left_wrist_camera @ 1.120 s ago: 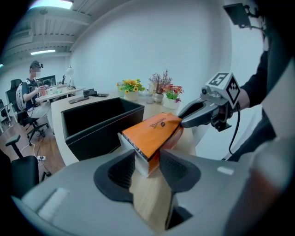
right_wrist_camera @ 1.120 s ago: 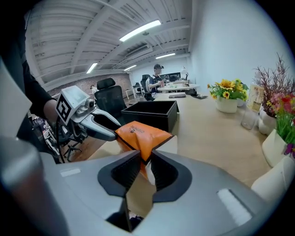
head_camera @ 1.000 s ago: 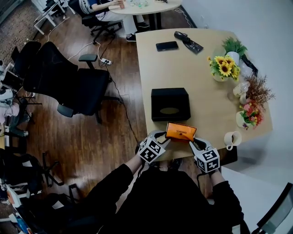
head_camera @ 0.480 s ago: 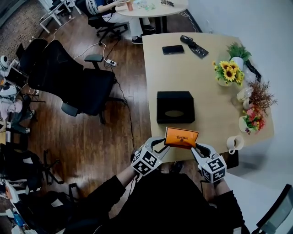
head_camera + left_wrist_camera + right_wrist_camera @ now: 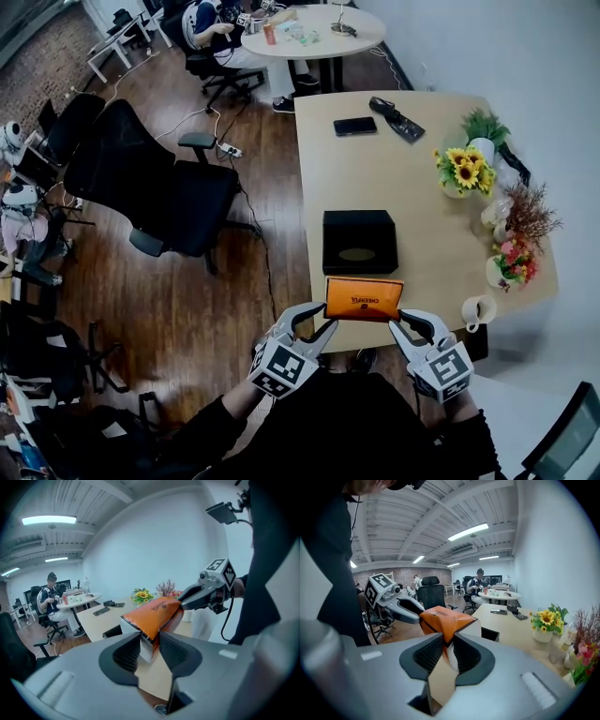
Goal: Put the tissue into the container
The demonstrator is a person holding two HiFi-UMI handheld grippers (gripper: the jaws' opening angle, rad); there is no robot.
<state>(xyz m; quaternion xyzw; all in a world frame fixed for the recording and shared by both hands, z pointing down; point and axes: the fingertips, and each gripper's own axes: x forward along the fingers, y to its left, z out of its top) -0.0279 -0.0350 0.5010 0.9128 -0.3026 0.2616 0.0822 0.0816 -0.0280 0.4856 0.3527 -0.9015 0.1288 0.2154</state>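
Head view: the left tool (image 5: pixel 322 317) and the right tool (image 5: pixel 403 322) are holding the orange tissue pack (image 5: pixel 364 299) between them, one at each short end. The tissue pack is hanging roughly level over the near edge of the tabletop (image 5: pixel 394 178), just on the near side of the black container (image 5: pixel 359 242). The container is sitting on the tabletop with its oval slot facing up. A phone (image 5: pixel 355 126) is lying at the far end, sunflowers (image 5: pixel 462 172) are standing along the right edge, and a mug (image 5: pixel 476 310) is standing near the right tool.

Left gripper view: the left tool (image 5: pixel 150 646) is clamping its jaws on the near end of the tissue pack (image 5: pixel 152 613), with the ribbed pads pressing on both faces. The right tool (image 5: pixel 182 604) is gripping the far end. A dark corner of the container (image 5: pixel 112 631) is showing below the pack, to its left.

Right gripper view: the right tool (image 5: pixel 447 651) is clamping its jaws on a near corner of the tissue pack (image 5: pixel 440 618). The left tool (image 5: pixel 417 617) is gripping the opposite end. The container (image 5: pixel 490 633) is sitting beyond the pack on the tabletop (image 5: pixel 520 632).
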